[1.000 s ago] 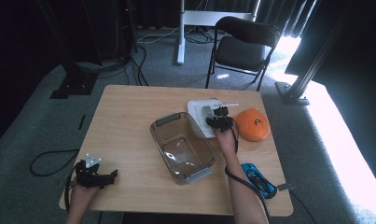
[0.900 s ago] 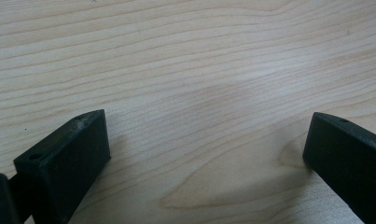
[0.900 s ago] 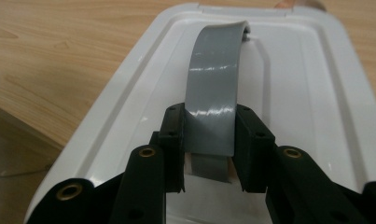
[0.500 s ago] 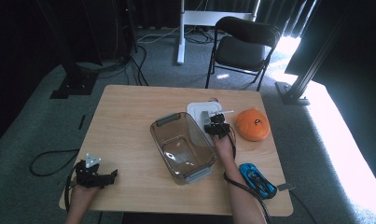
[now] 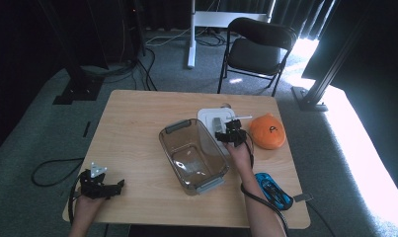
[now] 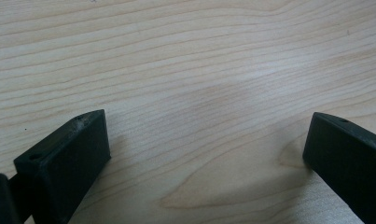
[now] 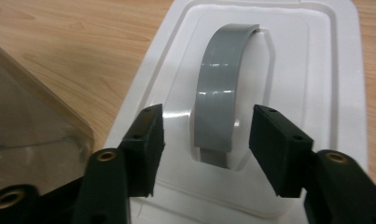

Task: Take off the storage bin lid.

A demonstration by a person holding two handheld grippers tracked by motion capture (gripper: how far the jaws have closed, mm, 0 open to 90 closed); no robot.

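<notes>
Straddling the curved grey plastic handle (image 7: 225, 93) of the flat white plastic lid (image 7: 316, 93), the right tongs (image 7: 205, 140) stand spread, one jaw on each side of the strap's near end, not yet touching it. The lid lies on the pale wooden bench (image 5: 137, 123), just beside the clear rectangular plastic tub with grey end grips (image 5: 194, 155) and near the orange dome-shaped soft toy (image 5: 267, 131). To do this grasp well, I judge the tongs should come a little lower so the pads meet the flat sides of the strap squarely, centred on it, then close firmly before lifting straight up, keeping clear of the tub's wall. The left tongs (image 5: 100, 183) rest spread wide at the bench's near left corner, holding nothing, well apart from the lid. A blue oval object (image 5: 273, 190) lies near the right forearm. Compared with a second ago, the right tongs have shifted left from beside the toy to over the lid's handle; the left tongs have stayed put.
</notes>
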